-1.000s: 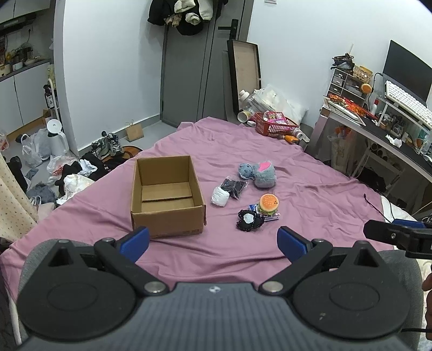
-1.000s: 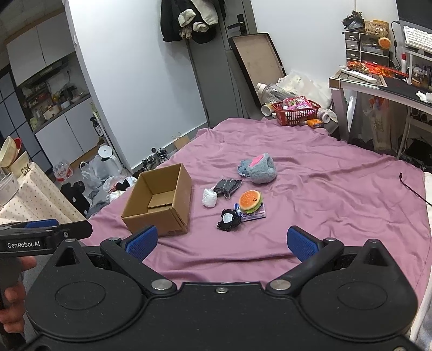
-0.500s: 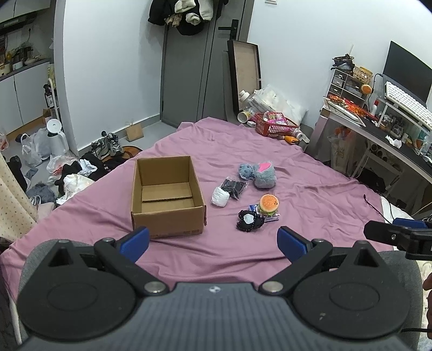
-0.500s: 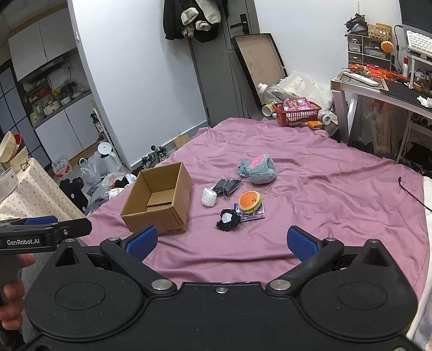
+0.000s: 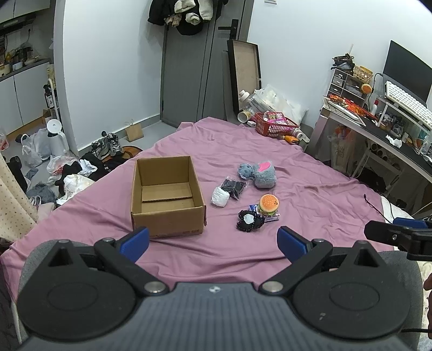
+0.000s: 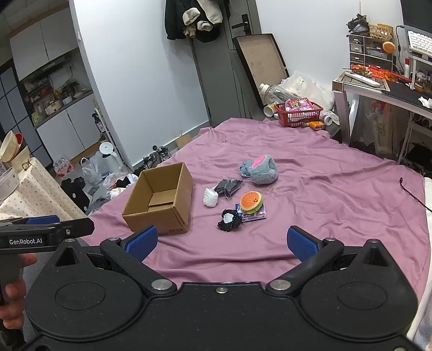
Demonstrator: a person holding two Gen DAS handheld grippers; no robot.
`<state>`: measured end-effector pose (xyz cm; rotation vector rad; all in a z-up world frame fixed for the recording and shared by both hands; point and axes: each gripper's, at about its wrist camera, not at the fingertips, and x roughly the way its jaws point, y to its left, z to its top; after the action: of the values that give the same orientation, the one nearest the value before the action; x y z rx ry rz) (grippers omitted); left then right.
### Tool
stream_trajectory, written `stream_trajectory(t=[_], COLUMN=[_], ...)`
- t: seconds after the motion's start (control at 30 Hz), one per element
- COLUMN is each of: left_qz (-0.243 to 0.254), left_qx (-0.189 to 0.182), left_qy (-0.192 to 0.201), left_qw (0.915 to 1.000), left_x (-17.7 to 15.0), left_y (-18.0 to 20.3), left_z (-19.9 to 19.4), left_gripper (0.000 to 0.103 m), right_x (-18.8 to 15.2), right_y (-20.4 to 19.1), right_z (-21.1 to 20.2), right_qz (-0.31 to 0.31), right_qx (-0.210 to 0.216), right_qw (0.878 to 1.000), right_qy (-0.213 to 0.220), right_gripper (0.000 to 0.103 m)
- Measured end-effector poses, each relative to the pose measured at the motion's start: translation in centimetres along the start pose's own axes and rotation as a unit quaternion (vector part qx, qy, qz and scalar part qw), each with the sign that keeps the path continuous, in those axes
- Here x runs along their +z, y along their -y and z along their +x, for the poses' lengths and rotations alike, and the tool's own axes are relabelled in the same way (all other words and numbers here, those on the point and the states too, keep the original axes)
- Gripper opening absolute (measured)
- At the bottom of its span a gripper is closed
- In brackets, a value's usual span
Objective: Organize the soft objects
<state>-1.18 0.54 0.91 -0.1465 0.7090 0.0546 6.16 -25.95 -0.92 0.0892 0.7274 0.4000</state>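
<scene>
Both the left gripper and right gripper hang spread wide, holding nothing; "GenRobot.AI" is printed on the left one's side. Ahead on the purple sheet, the burger toy and grey plush lie just right of the open cardboard box.

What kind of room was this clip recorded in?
Most likely a small, cluttered bedroom or studio flat: a bed under a purple sheet, a desk with keyboard and monitor, and coats hung on the door.

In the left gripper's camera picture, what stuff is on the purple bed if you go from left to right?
Cardboard box → white bundle → black pouch with a white patch → burger toy.
</scene>
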Motion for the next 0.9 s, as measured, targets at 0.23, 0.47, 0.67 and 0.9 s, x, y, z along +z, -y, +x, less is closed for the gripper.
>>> stream_trajectory(t=[0.23,0.47,0.67,0.9], left_qz=[0.001,-0.002,-0.007,-0.009], left_qx=[0.0,0.007,0.012,0.018], left_qy=[0.001,0.005,-0.001,0.002], left_qw=[1.0,1.0,0.9999,0.9998], left_x=[0.0,-0.1,0.0,0.2], left_y=[0.1,0.3,0.2,0.5], left_z=[0.0,0.2,1.1,2.7], left_gripper=[0.1,0.1,0.1,0.1], right_x=[0.0,-0.1,0.0,0.1], right_y=[-0.1,0.0,0.1,0.6], right_z=[0.0,0.4,1.2,3.1], right_qz=[-0.002,-0.002,-0.005,-0.005], right_qx=[-0.002,-0.002,0.008,0.01], right_qw=[1.0,1.0,1.0,1.0], right_qy=[0.0,-0.004,-0.007,-0.017], right_gripper=[0.103,0.103,0.103,0.103])
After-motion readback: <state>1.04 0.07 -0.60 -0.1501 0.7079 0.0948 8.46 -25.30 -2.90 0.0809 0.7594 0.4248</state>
